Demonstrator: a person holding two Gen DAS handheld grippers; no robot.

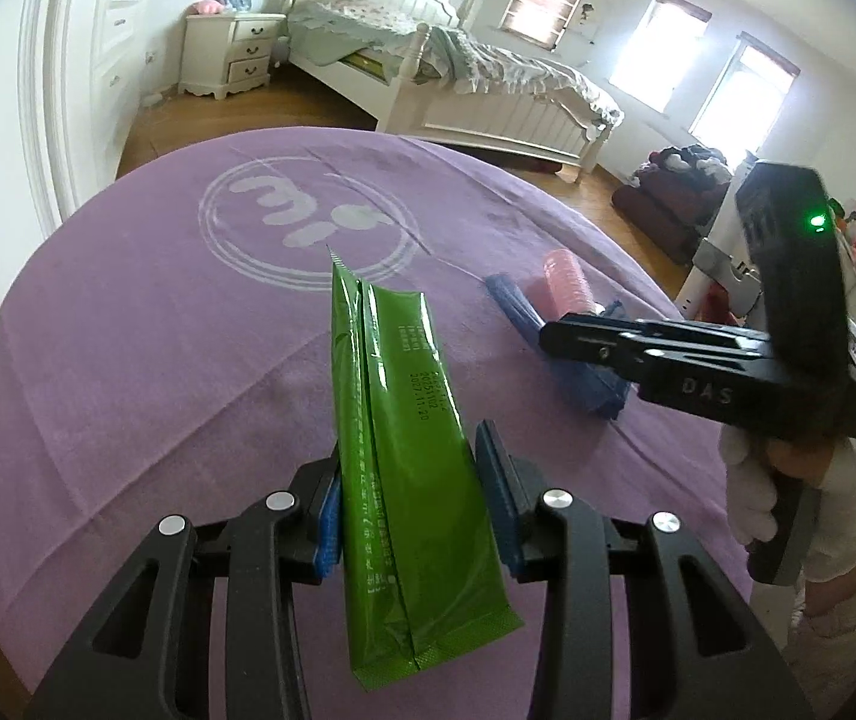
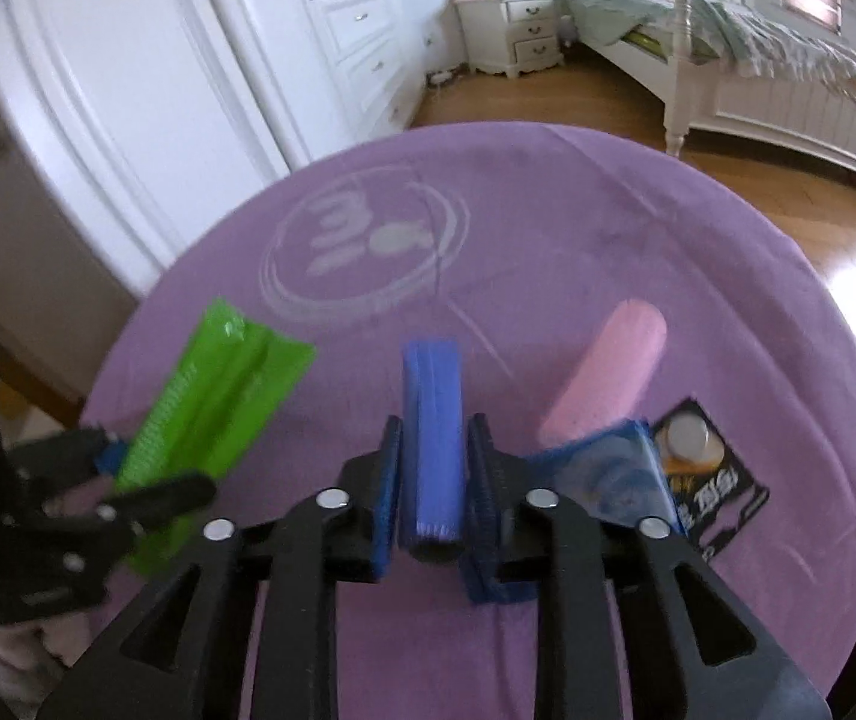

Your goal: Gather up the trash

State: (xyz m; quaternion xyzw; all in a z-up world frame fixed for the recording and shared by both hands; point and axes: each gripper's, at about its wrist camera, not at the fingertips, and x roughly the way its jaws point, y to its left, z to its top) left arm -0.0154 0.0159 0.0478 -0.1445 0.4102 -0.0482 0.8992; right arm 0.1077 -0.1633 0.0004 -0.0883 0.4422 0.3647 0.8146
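My left gripper (image 1: pixel 407 498) is shut on a long green sachet packet (image 1: pixel 392 420) and holds it above the purple cloth. The same packet (image 2: pixel 212 414) shows at the left of the right wrist view, in the left gripper (image 2: pixel 104 480). My right gripper (image 2: pixel 434 480) is shut on a blue roller-like tube (image 2: pixel 431 444). In the left wrist view the right gripper (image 1: pixel 548 339) reaches in from the right over the blue tube (image 1: pixel 512 300).
A pink roller (image 2: pixel 602 378) lies on the round purple-covered table (image 2: pixel 548 210), beside a blue wrapper (image 2: pixel 608 474) and a black packet (image 2: pixel 710 492). A white bed (image 1: pixel 488 84), nightstand (image 1: pixel 236 54) and wardrobe (image 2: pixel 128 90) stand beyond on the wooden floor.
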